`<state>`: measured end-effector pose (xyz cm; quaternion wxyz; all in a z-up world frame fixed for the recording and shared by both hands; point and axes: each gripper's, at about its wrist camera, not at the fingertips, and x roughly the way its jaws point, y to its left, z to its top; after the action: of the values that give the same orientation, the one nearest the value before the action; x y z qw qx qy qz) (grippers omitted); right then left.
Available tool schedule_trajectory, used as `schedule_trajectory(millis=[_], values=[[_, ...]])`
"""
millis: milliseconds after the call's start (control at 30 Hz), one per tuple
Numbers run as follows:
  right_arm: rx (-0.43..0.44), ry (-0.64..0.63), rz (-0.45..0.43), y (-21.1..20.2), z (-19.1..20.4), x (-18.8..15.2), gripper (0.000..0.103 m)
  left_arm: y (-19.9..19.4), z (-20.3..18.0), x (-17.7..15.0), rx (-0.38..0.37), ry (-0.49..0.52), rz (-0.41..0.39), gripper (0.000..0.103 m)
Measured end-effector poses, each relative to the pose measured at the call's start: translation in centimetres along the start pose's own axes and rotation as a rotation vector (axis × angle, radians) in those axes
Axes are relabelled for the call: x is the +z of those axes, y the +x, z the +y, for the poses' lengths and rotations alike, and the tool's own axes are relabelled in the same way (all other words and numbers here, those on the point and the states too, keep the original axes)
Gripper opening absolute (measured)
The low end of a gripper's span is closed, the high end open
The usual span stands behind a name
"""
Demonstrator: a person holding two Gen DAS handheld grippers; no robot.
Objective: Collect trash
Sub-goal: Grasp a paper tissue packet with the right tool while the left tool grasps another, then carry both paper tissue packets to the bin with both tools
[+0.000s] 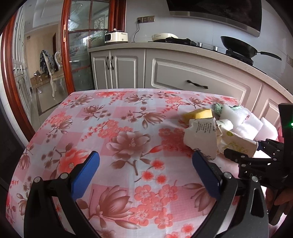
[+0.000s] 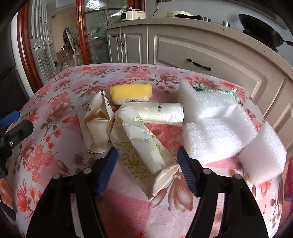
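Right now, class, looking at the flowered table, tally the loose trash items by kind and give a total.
Crushed paper cups: 3 (patterned one between the right gripper fingers, one at left, one behind)
White foam blocks: 2 in clear view
Yellow sponge: 1
Green crumpled scrap: 1
Total: 7

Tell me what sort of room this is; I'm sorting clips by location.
A home kitchen, most likely: a wok sits on a stove on the countertop, with panelled cabinets below and a range hood above.
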<state>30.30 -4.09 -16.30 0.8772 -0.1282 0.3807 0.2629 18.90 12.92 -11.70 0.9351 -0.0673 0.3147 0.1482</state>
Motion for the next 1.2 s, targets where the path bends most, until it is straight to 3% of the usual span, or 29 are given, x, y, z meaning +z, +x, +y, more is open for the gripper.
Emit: schedule_trajectory(millis=[233,700,933,967,1067,1200], values=[[0.024,-0.009,-0.012,-1.4,-0.2,-1.0,0.023,0.4,-1.6,0.0,-0.018,0.027,0.011,0.098],[0.057,0.101,-0.089,-6.4,-2.9,-3.5,0.023,4.4,-7.3,2.4,-0.077,0.043,0.055,0.098],[0.056,0.147,-0.087,-7.0,-4.4,-4.8,0.023,7.8,-9.6,2.9,-0.02,0.082,0.102,0.097],[0.057,0.15,-0.088,-7.1,-4.6,-4.9,0.023,8.0,-9.7,2.9,-0.015,0.088,0.102,0.096],[0.063,0.158,-0.092,-7.1,-4.7,-4.9,0.023,8.6,-10.0,2.8,-0.038,0.101,0.123,0.07],[0.071,0.167,-0.095,-7.1,-4.5,-5.1,0.023,7.7,-9.8,2.6,-0.06,0.112,0.094,0.067]])
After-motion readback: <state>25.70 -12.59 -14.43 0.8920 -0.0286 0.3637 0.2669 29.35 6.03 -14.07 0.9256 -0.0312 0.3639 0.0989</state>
